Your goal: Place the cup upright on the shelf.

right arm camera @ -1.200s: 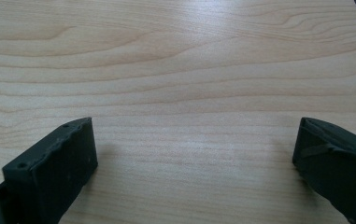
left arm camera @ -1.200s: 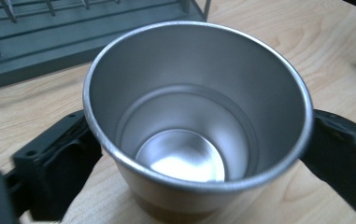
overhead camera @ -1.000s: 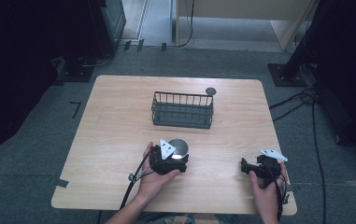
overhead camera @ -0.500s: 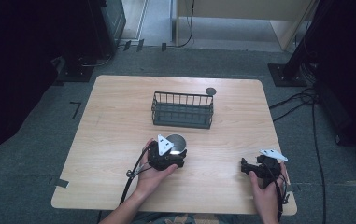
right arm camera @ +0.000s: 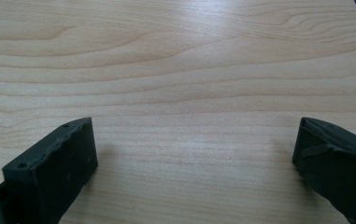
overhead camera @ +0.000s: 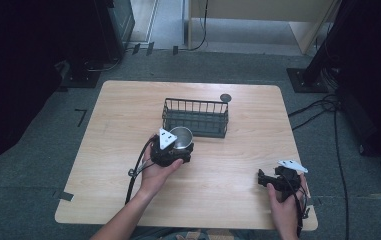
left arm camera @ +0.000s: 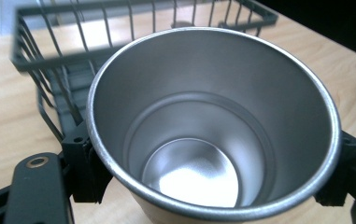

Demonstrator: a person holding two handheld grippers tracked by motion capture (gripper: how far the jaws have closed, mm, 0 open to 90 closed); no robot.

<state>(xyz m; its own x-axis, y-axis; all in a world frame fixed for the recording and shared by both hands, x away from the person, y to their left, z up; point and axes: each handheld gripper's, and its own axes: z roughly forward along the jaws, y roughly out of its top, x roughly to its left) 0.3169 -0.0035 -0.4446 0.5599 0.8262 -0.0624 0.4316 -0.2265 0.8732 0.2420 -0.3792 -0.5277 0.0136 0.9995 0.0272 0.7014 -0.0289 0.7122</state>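
Left gripper: fingers pinching the steel cup from both sides, having just closed on it.
Steel cup: upright, mouth up, empty; held just in front of the wire basket, near its left end.
Wire basket: stands at mid-tabletop, nothing seen inside.
Right gripper: fingers spread wide, nothing between them, low over bare wood at the near right.
Small round disc: lies just behind the basket's right corner.
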